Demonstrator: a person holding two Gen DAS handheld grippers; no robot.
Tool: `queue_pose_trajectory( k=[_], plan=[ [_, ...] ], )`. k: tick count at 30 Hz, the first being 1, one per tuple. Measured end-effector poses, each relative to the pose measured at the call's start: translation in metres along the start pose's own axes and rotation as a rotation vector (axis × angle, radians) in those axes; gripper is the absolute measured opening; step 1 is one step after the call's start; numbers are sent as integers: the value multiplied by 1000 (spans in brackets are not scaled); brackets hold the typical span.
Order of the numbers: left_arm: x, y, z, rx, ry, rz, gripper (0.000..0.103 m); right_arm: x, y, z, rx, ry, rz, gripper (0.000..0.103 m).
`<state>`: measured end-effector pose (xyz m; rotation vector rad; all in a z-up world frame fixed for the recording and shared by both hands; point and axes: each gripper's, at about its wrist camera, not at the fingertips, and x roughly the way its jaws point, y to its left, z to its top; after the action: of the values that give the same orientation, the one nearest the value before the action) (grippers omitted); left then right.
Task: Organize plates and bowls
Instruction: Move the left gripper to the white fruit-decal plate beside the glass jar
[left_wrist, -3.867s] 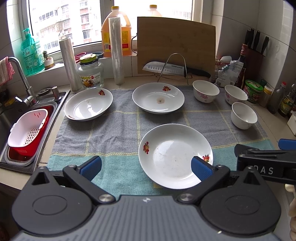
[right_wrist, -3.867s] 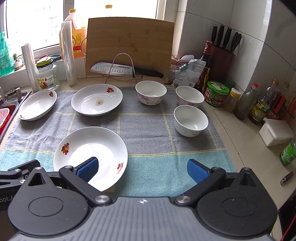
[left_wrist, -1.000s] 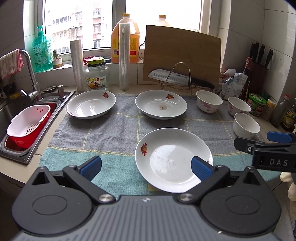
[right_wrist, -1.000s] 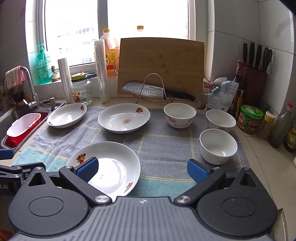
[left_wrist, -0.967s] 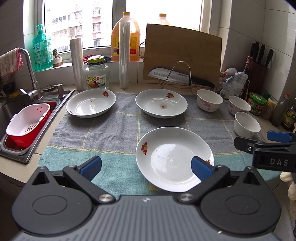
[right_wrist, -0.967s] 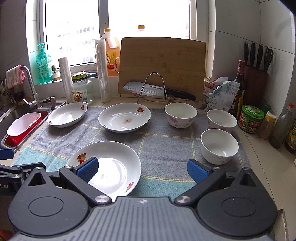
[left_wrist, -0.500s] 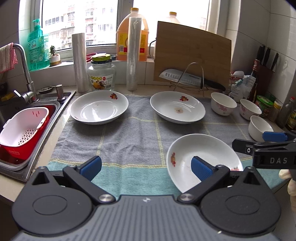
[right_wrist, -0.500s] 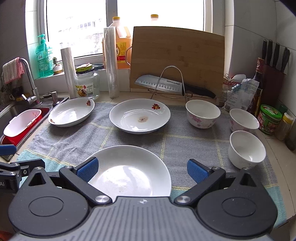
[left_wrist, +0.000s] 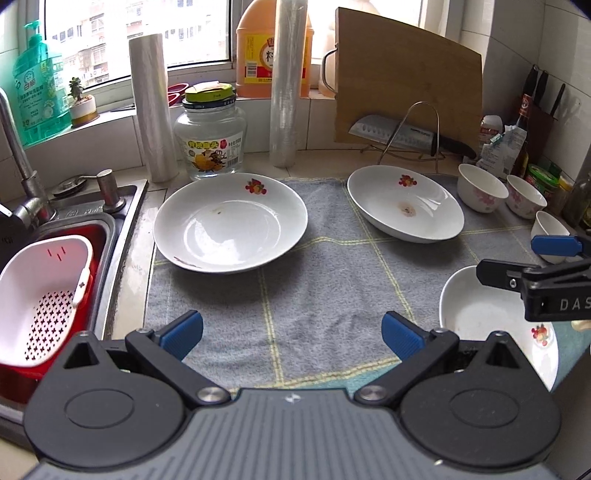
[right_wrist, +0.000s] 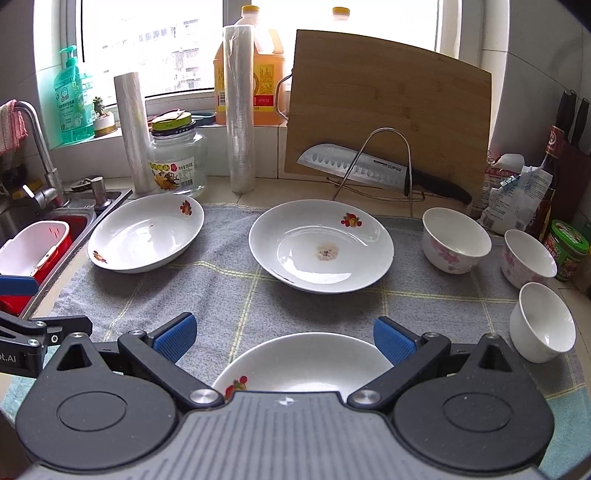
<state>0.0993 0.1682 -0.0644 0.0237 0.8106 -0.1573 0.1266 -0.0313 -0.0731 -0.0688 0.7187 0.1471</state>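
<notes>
Three white flowered plates lie on a grey checked towel. The left plate sits just ahead of my open left gripper, which is empty. The middle plate carries a brown stain. The near plate lies directly under my open right gripper, nothing pinched. Three white bowls stand at the right: a flowered bowl, a second flowered bowl and a plain bowl.
A sink at the left holds a white strainer basket in a red tub. Behind the towel stand a glass jar, two film rolls, an oil jug, a cutting board and a cleaver on a wire rack. Bottles and jars crowd the right wall.
Both grippers have shifted left and forward. The left one now faces the left plate, and the near plate has slid to its right. The right gripper is now centred over the near plate.
</notes>
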Motion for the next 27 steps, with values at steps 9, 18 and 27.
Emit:
queue_pose_trajectory(
  k=[9,18,27],
  plan=[
    [29,57,26,70,36,-19,102,45,53,21,-69,52,-1,103],
    [31,98,38,-9,55,32,102,86,96,32,-178,103,114,103],
    [42,126,63,48,54,31,102,121,142,33,-240,139,161,103]
  ],
)
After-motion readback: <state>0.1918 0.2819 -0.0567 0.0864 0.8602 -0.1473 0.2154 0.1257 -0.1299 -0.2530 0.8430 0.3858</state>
